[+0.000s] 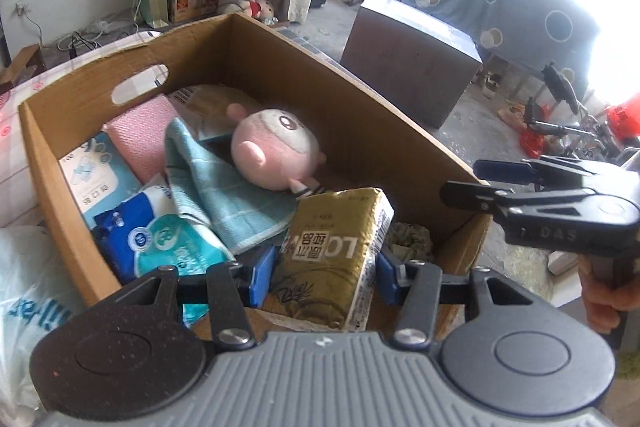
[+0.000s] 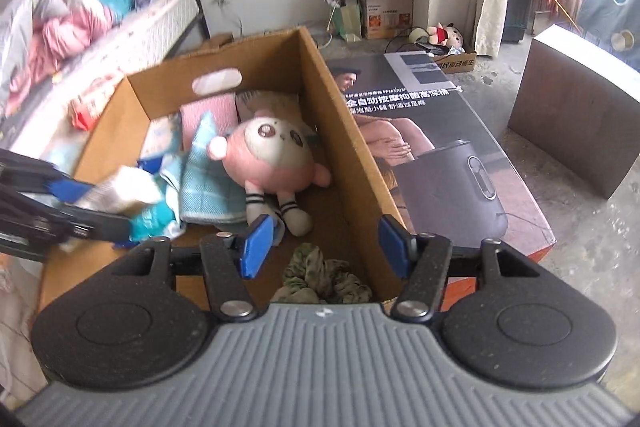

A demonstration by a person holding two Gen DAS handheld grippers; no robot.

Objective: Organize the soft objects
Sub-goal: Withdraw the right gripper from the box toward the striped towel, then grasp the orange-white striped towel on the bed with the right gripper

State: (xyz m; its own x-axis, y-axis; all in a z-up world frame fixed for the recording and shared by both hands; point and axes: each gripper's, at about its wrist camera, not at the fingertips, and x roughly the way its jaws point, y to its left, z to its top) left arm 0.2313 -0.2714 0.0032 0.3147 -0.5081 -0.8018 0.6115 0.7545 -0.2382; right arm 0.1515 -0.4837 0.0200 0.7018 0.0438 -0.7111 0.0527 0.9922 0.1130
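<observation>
My left gripper (image 1: 322,269) is shut on a gold tissue pack (image 1: 332,251), held over the near end of an open cardboard box (image 1: 360,115). A pink plush doll (image 1: 272,143), a teal towel (image 1: 216,187), a pink cloth (image 1: 140,143) and wipe packs (image 1: 92,175) lie in the box. In the right wrist view my right gripper (image 2: 326,247) is open above the box's near corner, with the box wall (image 2: 344,147) running between its fingers. A crumpled green cloth (image 2: 320,275) lies just below it, untouched. The left gripper (image 2: 100,205) and its blurred pack (image 2: 128,193) enter from the left.
A large printed carton (image 2: 440,155) lies against the box's right side, with a dark cabinet (image 2: 572,115) beyond it. A bed with pink bedding (image 2: 60,15) is at the left. A white plastic bag (image 1: 28,287) sits by the box. A hand (image 1: 604,303) grips the right gripper (image 1: 464,181).
</observation>
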